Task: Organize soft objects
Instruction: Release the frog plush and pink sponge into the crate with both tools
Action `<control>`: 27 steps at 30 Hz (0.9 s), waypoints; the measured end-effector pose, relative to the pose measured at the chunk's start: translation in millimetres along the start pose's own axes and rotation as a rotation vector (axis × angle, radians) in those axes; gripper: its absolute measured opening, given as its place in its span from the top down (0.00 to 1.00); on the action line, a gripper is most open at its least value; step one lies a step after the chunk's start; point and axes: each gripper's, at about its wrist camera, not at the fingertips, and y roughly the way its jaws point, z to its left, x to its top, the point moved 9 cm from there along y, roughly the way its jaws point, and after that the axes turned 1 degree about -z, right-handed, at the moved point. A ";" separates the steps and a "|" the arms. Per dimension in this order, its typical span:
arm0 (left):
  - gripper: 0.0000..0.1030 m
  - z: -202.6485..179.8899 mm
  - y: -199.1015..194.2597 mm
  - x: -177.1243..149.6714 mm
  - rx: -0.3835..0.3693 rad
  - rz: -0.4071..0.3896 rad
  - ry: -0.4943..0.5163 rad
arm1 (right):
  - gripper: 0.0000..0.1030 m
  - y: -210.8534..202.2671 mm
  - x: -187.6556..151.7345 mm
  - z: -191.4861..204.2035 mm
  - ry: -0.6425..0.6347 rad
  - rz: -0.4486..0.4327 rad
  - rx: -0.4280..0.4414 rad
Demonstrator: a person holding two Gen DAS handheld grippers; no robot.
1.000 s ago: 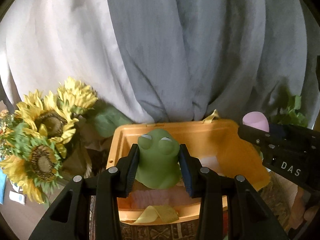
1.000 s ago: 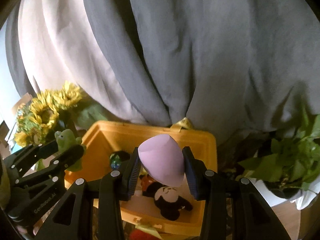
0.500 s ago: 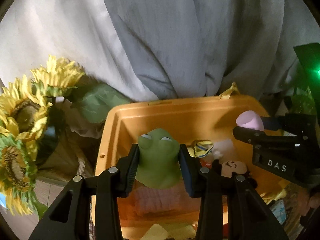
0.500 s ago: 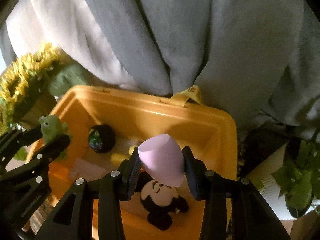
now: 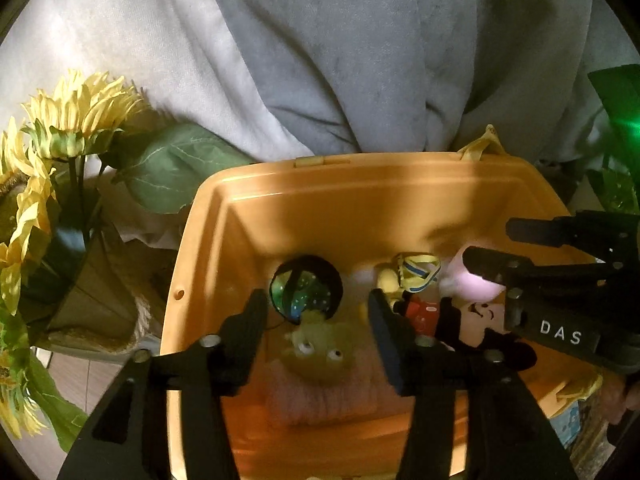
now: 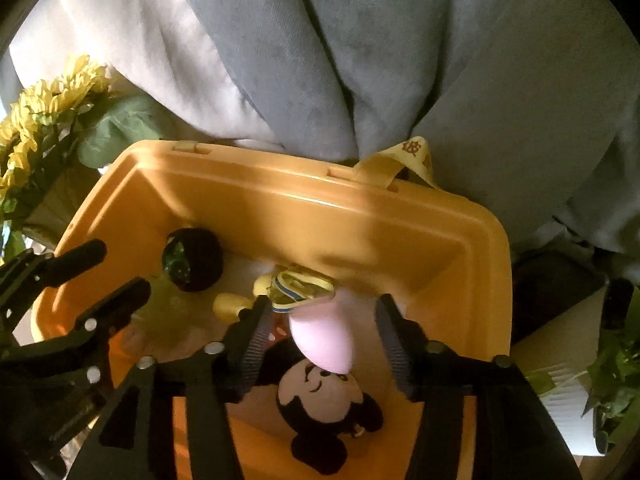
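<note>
Both grippers, left [image 5: 316, 330] and right [image 6: 320, 330], gape over the orange plastic bin [image 5: 360, 184]; squishy green frog toy [image 5: 316, 352] and pink egg-shaped sponge [image 6: 322, 338] lie loose between their fingers (both stowed; nothing visibly left).

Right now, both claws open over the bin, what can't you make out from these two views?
- Frog, left view: motion-blurred; resting or falling, unclear. In the right view only a green smear.
- Pink sponge, right view: blurred between the open right claw; in the left view that claw hides most of it.
- Mouse plush: lower body cut off by the claw frame.
- Bin floor under the left claw: blurred.
</note>
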 end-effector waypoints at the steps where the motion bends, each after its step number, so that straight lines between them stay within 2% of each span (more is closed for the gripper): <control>1: 0.47 -0.1 -0.6 -0.2 0.001 -0.003 0.000 | 0.44 -0.6 0.2 -0.2 0.002 -0.005 0.001; 4: 0.42 0.3 -0.5 -0.2 0.007 -0.004 0.001 | 0.44 -3.1 0.7 0.0 0.004 -0.013 -0.004; 7: 0.41 0.3 -3.5 -1.1 0.003 -0.007 -0.005 | 0.44 -10.6 0.3 -0.2 0.015 -0.026 0.001; 12: 0.38 -2.2 -24.3 0.1 -0.004 -0.055 -0.021 | 0.44 -31.9 -1.7 -0.2 0.040 -0.065 0.022; 20: 0.30 -7.1 -78.9 1.7 -0.003 -0.187 -0.035 | 0.44 -94.4 -8.7 -5.9 0.077 -0.215 0.003; 24: 0.28 -13.9 -106.0 -2.3 -0.006 -0.247 -0.031 | 0.34 -129.5 -16.3 -12.4 0.087 -0.293 -0.043; 27: 0.28 -19.8 -123.1 -6.2 -0.011 -0.280 -0.037 | 0.34 -150.0 -22.9 -17.6 0.093 -0.340 -0.076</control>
